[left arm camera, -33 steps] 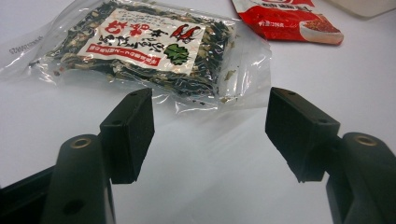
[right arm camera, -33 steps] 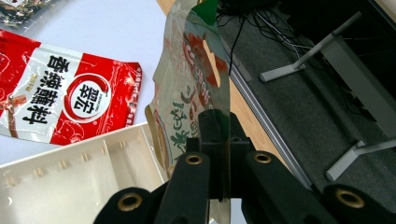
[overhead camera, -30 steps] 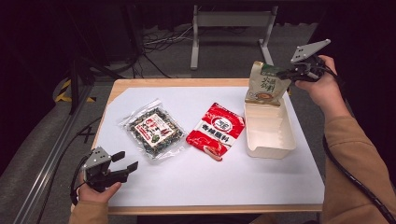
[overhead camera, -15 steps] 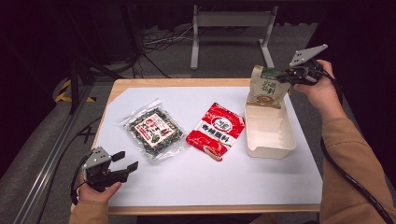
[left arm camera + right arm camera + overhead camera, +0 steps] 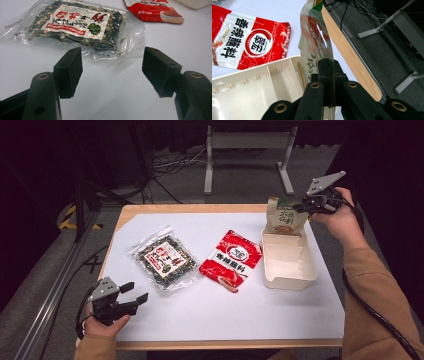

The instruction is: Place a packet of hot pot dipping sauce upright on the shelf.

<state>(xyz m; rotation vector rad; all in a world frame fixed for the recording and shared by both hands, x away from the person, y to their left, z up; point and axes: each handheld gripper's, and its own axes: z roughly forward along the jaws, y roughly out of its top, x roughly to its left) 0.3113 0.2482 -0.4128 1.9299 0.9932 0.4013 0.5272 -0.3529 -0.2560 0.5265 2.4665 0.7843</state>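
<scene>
At the far right of the tabletop (image 5: 210,315), a green and tan pouch (image 5: 285,217) is held upright over the far end of the cream tray (image 5: 290,275), its edge pinched between the closed jaws of the right gripper (image 5: 306,206). A red sachet (image 5: 231,260) is seen lying just left of the tray, and a clear packet of dark dried herbs (image 5: 165,260) further left. The left gripper (image 5: 137,295) is held at the near left corner, its jaws spread wide with nothing between them.
</scene>
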